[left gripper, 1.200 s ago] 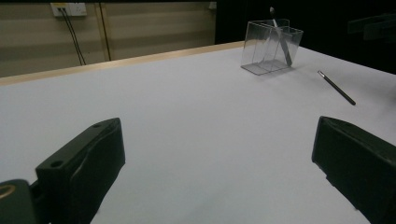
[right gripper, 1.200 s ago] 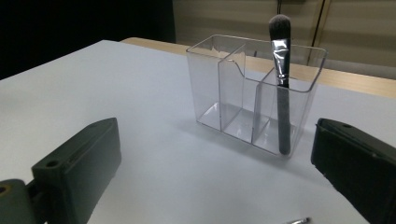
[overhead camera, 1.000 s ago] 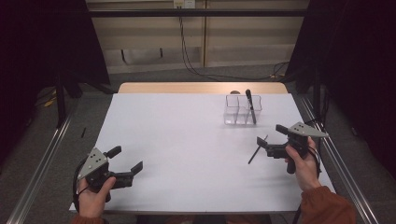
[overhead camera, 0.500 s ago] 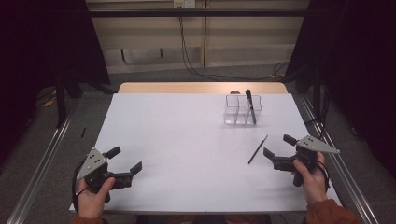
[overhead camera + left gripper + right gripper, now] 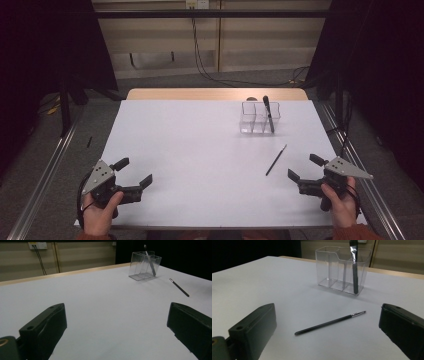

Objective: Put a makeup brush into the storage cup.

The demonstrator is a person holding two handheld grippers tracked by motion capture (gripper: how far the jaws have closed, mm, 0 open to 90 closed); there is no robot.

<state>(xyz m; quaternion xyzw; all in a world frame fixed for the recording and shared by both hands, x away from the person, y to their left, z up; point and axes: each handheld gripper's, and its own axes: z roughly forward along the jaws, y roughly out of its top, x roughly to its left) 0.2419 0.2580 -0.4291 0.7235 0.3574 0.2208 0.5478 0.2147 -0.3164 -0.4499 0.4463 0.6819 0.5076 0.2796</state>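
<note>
White surface (image 5: 200,150) with a clear three-compartment organizer (image 5: 259,118) near its far right corner. One dark utensil (image 5: 268,113) leans in the organizer's right-hand compartment, its top propped on the rim. A thin brush (image 5: 276,160) lies flat between organizer and right tool (image 5: 301,168), whose jaws are spread and empty, aimed so the brush sits between them, probably for pickup. Left tool (image 5: 134,171), likewise spread, rests at the near left corner, well apart.

A white bench (image 5: 200,150) carries a clear three-compartment organizer (image 5: 259,118) toward its far right. A thin dark brush (image 5: 276,160) lies flat nearer, apart from it.
</note>
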